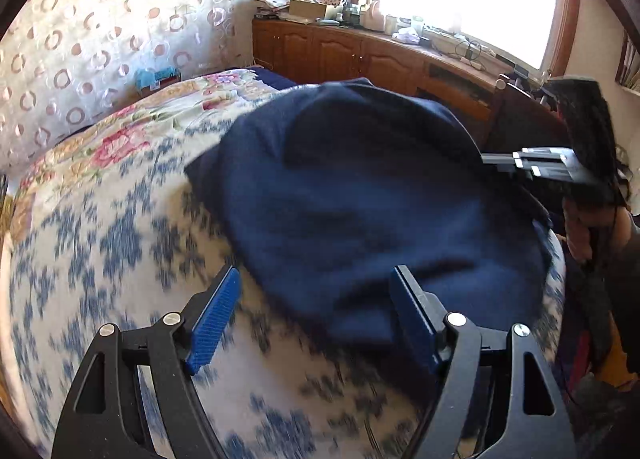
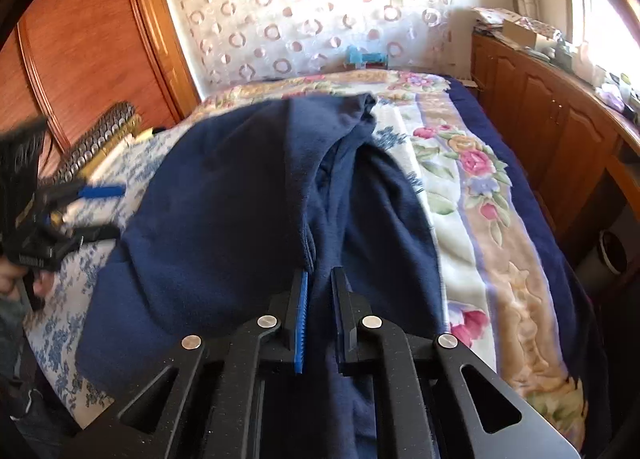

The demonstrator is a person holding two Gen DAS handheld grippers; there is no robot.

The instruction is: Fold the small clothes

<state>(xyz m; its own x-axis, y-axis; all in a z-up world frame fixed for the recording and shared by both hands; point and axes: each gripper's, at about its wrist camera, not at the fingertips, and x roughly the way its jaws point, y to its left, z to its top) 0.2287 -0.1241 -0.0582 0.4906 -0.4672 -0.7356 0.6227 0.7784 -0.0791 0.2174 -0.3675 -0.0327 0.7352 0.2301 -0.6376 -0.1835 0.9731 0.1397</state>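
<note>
A navy fleece garment [image 1: 360,187] lies rumpled on the bed's blue-and-white floral blanket [image 1: 100,243]. In the left wrist view my left gripper [image 1: 318,275] stands open, and the cloth's near edge lies between its blue pads [image 1: 212,319] without being pinched. The right gripper [image 1: 532,165] shows at the garment's far right edge. In the right wrist view my right gripper [image 2: 320,273] is shut on a fold of the navy garment [image 2: 224,219] near its zip seam. At that view's left edge the left gripper [image 2: 104,213] hovers open beside the cloth.
A rose-patterned cover [image 2: 472,179] spans the bed's far side. Wooden cabinets [image 1: 360,55] under the bright window carry clutter. A wooden wardrobe [image 2: 80,39] stands left of the bed, and a ring-patterned curtain [image 2: 312,11] hangs behind it. A person's hand [image 2: 12,279] holds the left gripper.
</note>
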